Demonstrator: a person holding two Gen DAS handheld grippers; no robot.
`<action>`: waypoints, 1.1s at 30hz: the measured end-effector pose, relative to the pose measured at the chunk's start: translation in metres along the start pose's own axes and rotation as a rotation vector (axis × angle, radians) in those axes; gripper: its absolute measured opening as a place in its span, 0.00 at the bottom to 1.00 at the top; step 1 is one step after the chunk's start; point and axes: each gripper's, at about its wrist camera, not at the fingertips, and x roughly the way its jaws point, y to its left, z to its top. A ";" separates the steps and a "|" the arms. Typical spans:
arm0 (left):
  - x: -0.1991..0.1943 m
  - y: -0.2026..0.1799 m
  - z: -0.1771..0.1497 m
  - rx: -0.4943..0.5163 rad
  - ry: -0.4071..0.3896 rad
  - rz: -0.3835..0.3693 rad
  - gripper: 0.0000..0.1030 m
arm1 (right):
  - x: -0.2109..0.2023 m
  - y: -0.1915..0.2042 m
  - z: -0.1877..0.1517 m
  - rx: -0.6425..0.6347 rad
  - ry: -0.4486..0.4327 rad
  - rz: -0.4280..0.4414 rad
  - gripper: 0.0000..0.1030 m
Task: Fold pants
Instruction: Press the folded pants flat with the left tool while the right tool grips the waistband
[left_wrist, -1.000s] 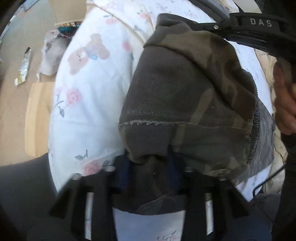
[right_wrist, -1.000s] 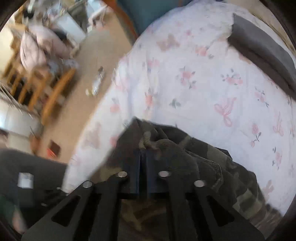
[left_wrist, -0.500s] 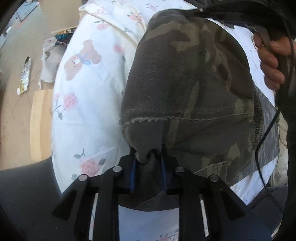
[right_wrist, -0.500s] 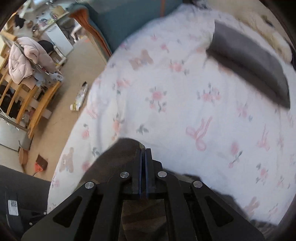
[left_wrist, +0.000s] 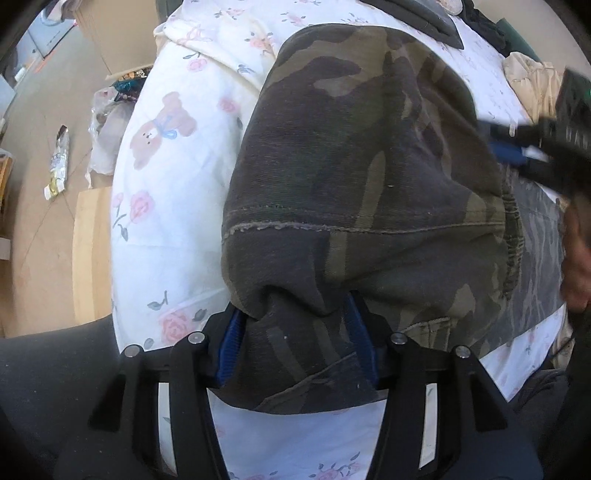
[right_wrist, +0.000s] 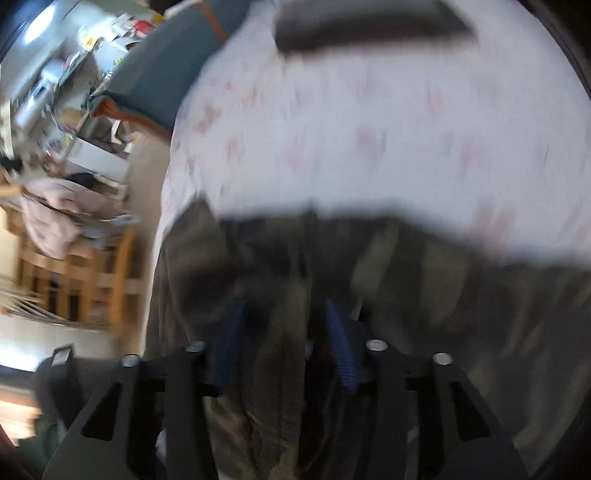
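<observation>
Left wrist view: camo pants (left_wrist: 362, 177), thick cotton with a frayed stitched hem, lie folded on the floral bed sheet (left_wrist: 177, 206). Left tool (left_wrist: 295, 343) is opening, cloth bunched between blue ribbed pads. Right tool (right_wrist: 284, 343) also opening around blurry fabric.

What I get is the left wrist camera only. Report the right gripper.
Observer: The right gripper has its jaws opening, with a fold of the pants between the pads. The picture is blurred.
Operator: Now give me what lies past the pants.
Observer: Flowered bedcover, then a grey pillow at the far end.
Operator: Check the floor side.
Observer: A wooden chair stands there with a pink jacket draped on it.
</observation>
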 end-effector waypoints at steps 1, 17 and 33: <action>0.000 -0.001 -0.001 -0.003 0.004 0.002 0.48 | 0.001 -0.002 -0.006 0.006 -0.010 0.012 0.21; -0.027 -0.011 -0.017 0.037 -0.113 0.040 0.49 | -0.040 -0.019 -0.053 -0.008 -0.188 -0.289 0.05; -0.064 -0.059 -0.010 0.241 -0.319 0.003 0.57 | 0.009 0.033 -0.133 -0.159 -0.003 -0.248 0.00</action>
